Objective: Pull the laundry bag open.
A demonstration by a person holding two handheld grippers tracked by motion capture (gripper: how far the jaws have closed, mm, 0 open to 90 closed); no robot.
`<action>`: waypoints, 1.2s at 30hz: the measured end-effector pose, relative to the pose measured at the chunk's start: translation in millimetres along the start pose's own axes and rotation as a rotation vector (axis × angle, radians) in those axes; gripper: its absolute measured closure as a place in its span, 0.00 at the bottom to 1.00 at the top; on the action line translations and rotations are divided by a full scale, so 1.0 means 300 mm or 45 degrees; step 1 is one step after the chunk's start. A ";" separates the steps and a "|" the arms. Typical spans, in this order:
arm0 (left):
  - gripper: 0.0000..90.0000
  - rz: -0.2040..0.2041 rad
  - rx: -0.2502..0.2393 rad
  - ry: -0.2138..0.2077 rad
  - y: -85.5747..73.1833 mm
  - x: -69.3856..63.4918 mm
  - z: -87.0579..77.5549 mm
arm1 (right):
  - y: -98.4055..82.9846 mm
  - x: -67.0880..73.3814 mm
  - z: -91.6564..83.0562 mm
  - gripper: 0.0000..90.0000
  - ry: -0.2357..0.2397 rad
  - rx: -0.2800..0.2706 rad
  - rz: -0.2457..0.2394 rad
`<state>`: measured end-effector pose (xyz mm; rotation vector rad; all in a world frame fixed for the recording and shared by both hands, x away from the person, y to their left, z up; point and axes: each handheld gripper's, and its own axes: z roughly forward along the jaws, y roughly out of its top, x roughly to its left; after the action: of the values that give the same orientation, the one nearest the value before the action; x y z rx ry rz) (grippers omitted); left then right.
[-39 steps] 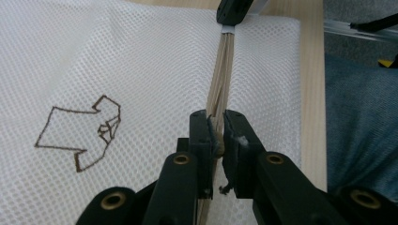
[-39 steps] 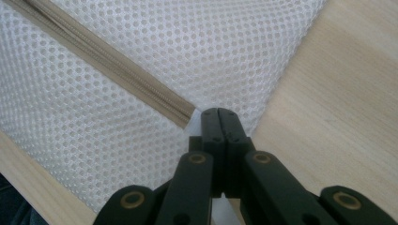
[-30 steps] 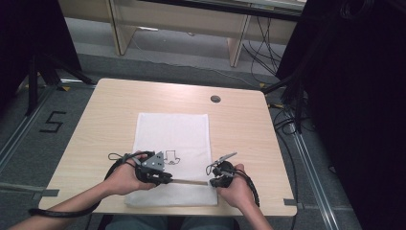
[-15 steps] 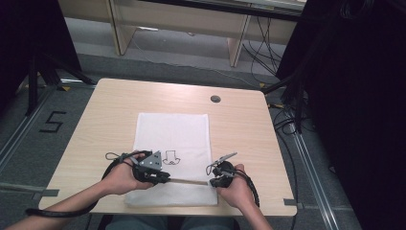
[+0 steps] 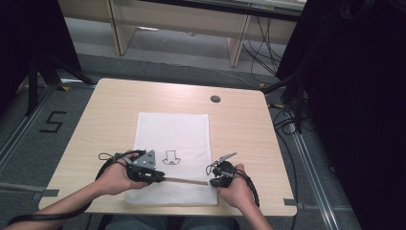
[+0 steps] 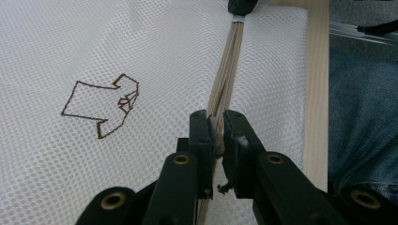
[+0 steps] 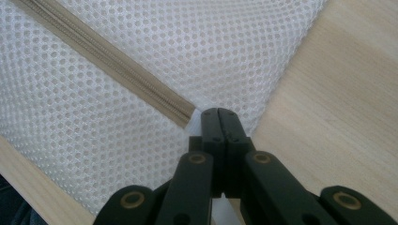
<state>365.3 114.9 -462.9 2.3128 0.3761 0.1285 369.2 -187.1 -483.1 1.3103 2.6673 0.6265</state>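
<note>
Mesh bag [image 5: 173, 139] flat on bench [image 5: 239, 129]; my right tongs [image 7: 219, 112] pinching bag's end by zipper [image 7: 103, 56]; left tongs [image 6: 216, 129] pinching slider; zipping in hand; next: steady pull along zipper.

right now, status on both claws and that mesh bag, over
Left claw shut on the tan zipper's pull. Right claw shut on the white mesh laundry bag at the zipper end. Bag flat on the wooden table. Nothing in the way.
</note>
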 end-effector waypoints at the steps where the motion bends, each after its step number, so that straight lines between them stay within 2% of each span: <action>1: 0.91 0.015 -0.001 -0.002 0.001 0.003 0.000 | 0.000 0.000 0.000 1.00 0.000 0.000 0.000; 13: 0.91 -0.020 -0.009 0.000 -0.010 0.003 -0.012 | 0.000 0.000 0.000 1.00 0.000 -0.001 -0.003; 14: 0.91 0.004 0.008 0.007 -0.011 0.005 -0.014 | 0.000 0.000 0.000 1.00 -0.002 -0.002 -0.003; 15: 0.91 -0.017 -0.007 0.004 -0.012 0.004 -0.013 | 0.000 0.001 0.000 1.00 -0.002 -0.001 -0.002; 17: 0.91 0.004 -0.012 0.001 -0.011 0.009 -0.015 | 0.000 0.000 0.000 1.00 -0.001 -0.002 -0.003; 18: 0.91 -0.020 -0.011 0.001 -0.012 0.004 -0.013 | 0.000 0.000 0.000 1.00 -0.001 -0.002 -0.003; 24: 0.91 0.000 0.011 0.002 -0.014 0.010 -0.015 | 0.000 0.000 0.000 1.00 0.000 -0.001 -0.001; 26: 0.91 -0.025 -0.011 0.000 -0.018 0.009 -0.014 | 0.000 0.000 0.000 1.00 0.000 -0.002 -0.003; 31: 0.91 -0.001 0.009 0.013 -0.023 0.012 -0.023 | 0.000 0.001 -0.001 1.00 0.000 0.003 0.001; 33: 0.91 -0.007 0.008 0.013 -0.026 0.018 -0.025 | 0.000 0.000 0.000 1.00 0.000 -0.001 -0.004; 34: 0.91 -0.025 -0.002 0.005 -0.027 0.017 -0.025 | 0.000 0.000 0.000 1.00 0.000 -0.002 -0.003; 36: 0.91 -0.013 0.008 0.011 -0.029 0.019 -0.028 | 0.000 0.000 0.000 1.00 0.000 -0.001 -0.001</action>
<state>367.1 128.2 -463.6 2.3172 0.3929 0.1324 369.2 -187.1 -483.2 1.3085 2.6673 0.6275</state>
